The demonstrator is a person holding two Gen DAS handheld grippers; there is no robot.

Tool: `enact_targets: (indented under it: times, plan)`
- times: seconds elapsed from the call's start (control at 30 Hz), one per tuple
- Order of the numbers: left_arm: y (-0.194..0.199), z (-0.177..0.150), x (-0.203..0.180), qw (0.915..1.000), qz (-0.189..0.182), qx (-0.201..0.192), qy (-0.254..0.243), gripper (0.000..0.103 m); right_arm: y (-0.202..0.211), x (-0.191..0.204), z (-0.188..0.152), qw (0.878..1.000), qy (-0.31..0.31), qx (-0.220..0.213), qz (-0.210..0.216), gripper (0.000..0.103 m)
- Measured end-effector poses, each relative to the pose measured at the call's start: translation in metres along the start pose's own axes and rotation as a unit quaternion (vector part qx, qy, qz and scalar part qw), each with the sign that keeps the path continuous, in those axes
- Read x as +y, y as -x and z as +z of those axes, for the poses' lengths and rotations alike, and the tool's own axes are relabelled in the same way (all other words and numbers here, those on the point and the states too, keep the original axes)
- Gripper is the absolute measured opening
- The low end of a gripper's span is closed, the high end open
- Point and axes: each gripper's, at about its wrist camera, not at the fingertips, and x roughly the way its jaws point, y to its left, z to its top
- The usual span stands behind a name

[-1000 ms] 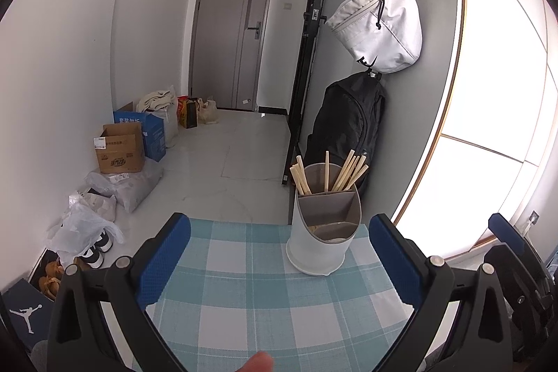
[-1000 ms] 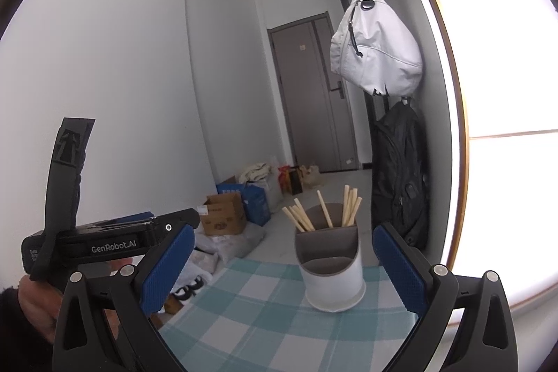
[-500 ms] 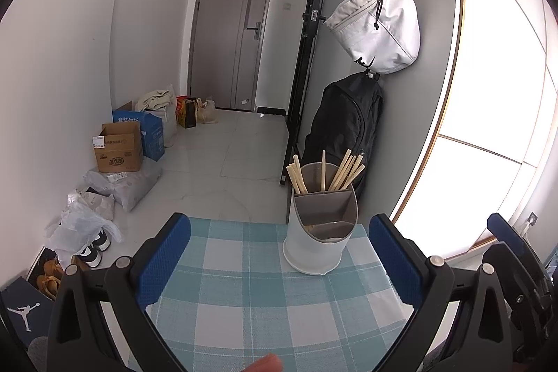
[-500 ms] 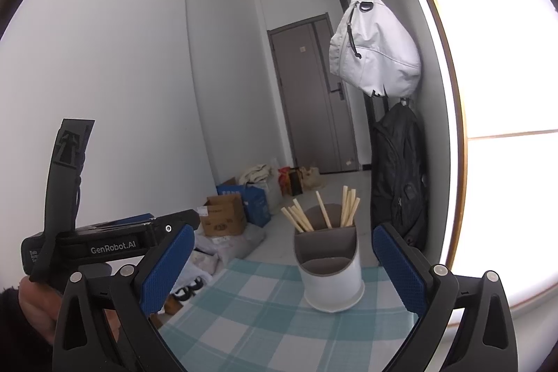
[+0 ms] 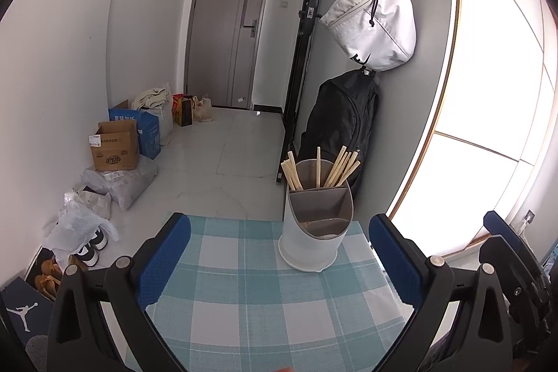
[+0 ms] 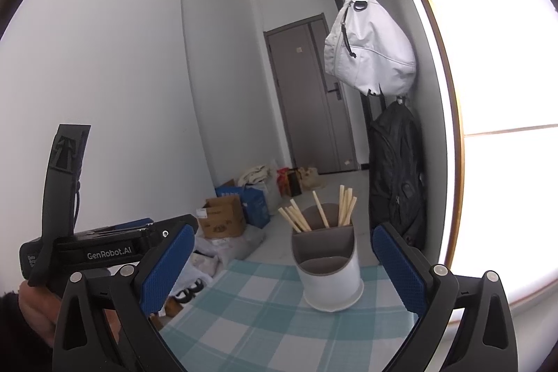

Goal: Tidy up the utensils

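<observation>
A white utensil holder (image 5: 312, 229) with grey inner compartments stands at the far edge of the teal checked tablecloth (image 5: 251, 302). Several wooden chopsticks (image 5: 334, 168) stand in its rear compartment. It also shows in the right wrist view (image 6: 329, 267), with the chopsticks (image 6: 317, 211) sticking up. My left gripper (image 5: 279, 257) is open and empty, held back from the holder. My right gripper (image 6: 279, 271) is open and empty, also short of the holder. The left gripper's body (image 6: 104, 250) shows at the left of the right wrist view.
Beyond the table's far edge is the floor with cardboard boxes (image 5: 115, 149), bags and shoes (image 5: 87, 246) on the left. A black backpack (image 5: 345, 117) and a white bag (image 5: 376, 23) hang on the wall behind the holder. A bright window (image 5: 495, 93) is on the right.
Both views have shifted slightly, so the holder sits a little lower and further left. An orange tip at the bottom of the left wrist view has almost slid out of sight. Both grippers stay open.
</observation>
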Motion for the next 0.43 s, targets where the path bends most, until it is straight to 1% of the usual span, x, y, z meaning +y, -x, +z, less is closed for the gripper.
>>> enact_targets:
  times: [0.1, 0.27, 0.43]
  plan:
    - [0.0003, -0.0002, 0.0001, 1.0, -0.002, 0.001, 0.0, 0.1, 0.001, -0.0013, -0.0002, 1.0, -0.003, 0.0, -0.001, 0.103]
    - [-0.0036, -0.0015, 0.0025, 0.9999, 0.004, 0.008, 0.006, 0.1, 0.0006, -0.0014, -0.0017, 1.0, -0.005, 0.001, -0.002, 0.103]
    - [-0.0081, -0.0029, 0.002, 1.0, 0.002, 0.005, -0.002, 0.1, -0.0059, -0.0041, -0.0042, 1.0, -0.009, 0.01, -0.003, 0.103]
